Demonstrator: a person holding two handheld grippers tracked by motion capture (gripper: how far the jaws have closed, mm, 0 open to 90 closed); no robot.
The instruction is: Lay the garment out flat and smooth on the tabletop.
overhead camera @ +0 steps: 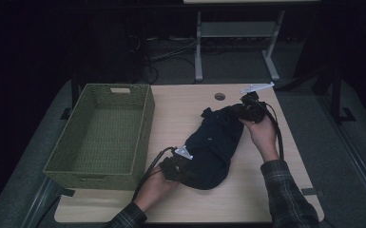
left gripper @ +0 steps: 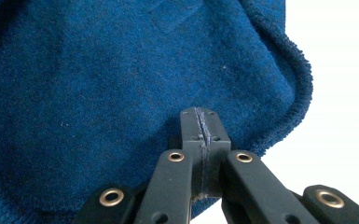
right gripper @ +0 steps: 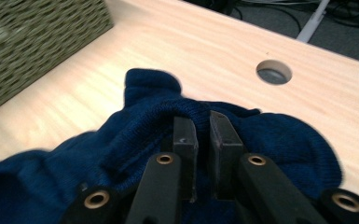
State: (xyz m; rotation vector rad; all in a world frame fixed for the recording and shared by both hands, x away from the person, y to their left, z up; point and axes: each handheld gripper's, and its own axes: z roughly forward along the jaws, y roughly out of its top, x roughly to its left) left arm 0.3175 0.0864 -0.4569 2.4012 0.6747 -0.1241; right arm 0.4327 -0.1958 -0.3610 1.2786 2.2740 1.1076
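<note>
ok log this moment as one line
left tongs: shut on blue garment, near end | right tongs: pinching garment fold, far end | wicker basket: left of garment, nothing inside | table: garment lying bunched

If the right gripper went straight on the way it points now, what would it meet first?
The right gripper already grips a fold of the blue garment. Straight beyond that lies the bare wooden table, probably between the cable hole and the wicker basket; depth is hard to judge.
</note>
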